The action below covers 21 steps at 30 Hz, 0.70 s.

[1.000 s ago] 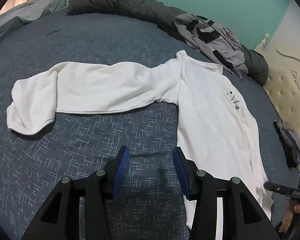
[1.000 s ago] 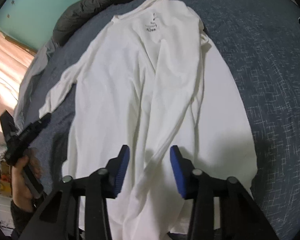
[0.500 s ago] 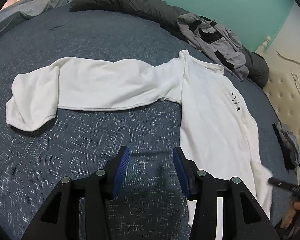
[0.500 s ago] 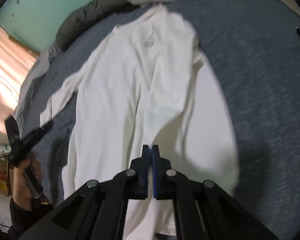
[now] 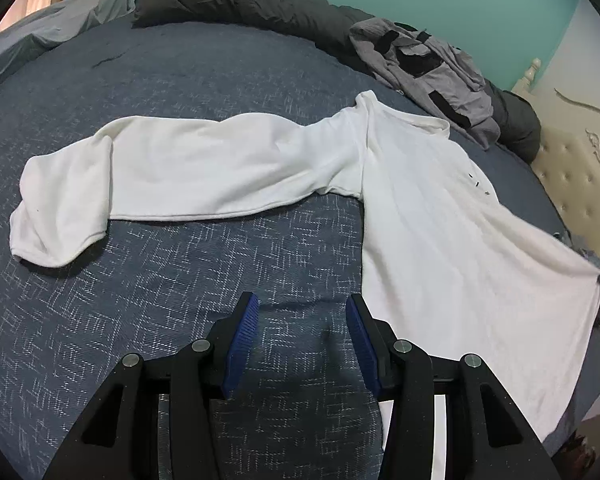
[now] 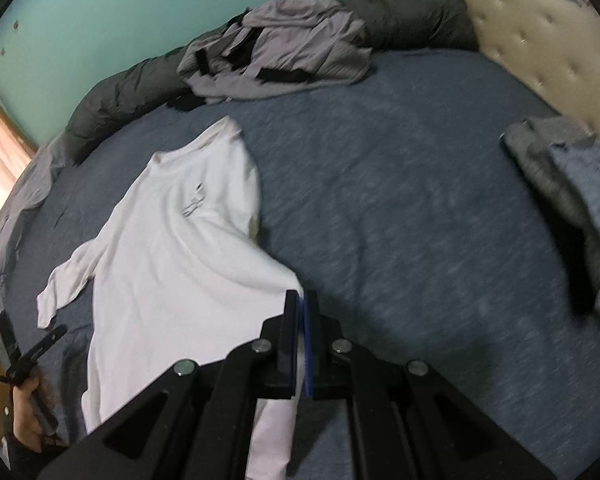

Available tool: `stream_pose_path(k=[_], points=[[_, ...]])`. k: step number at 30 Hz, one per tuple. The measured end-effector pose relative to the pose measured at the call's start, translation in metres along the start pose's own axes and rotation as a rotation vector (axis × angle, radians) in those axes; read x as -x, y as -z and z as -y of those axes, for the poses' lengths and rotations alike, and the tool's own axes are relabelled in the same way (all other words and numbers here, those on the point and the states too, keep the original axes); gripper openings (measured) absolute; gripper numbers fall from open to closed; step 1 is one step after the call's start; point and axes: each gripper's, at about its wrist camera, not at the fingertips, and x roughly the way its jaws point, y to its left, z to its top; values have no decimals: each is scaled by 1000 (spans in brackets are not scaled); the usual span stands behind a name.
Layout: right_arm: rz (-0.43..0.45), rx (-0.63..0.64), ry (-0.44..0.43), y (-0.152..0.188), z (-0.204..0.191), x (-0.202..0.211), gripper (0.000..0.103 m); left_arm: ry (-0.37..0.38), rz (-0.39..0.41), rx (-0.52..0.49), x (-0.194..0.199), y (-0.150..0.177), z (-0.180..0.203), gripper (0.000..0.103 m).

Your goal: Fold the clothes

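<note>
The white long-sleeved top (image 5: 440,216) lies on the bed (image 5: 180,280), collar toward the bolster at the far edge, one sleeve (image 5: 172,172) stretched flat across the cover toward the left side. Its right-hand side is no longer flat: a second ago the right gripper (image 6: 300,300) hung over the lower body of the garment with its fingers apart; half a second ago they had closed on the fabric, and now, clenched on a pinch of the white cloth, they have drawn it out toward the right side of the bed, so that the cloth rises to a taut peak at the fingers. The second sleeve, earlier folded in over the body, cannot be identified in the blurred right view. The left gripper (image 5: 298,340) has stayed low over bare cover beside the garment's left edge, fingers (image 5: 242,332) parted and holding nothing. Judgement: the garment is being spread or squared, and no completed fold is visible. A grey jacket (image 6: 276,56) lies against the bolster; folded grey items (image 6: 564,200) rest near the headboard side.
</note>
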Motion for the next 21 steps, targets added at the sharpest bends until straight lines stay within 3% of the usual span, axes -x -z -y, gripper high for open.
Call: stream_pose_path(k=[6, 14, 21], points=[[-94, 99, -95, 12, -21, -17, 2, 1, -11, -9, -5, 0, 4, 50], [-237, 193, -335, 66, -102, -56, 2, 5, -22, -9, -8, 2, 6, 50], [-377, 226, -410, 90, -144, -96, 5, 8, -21, -3, -8, 1, 4, 50]])
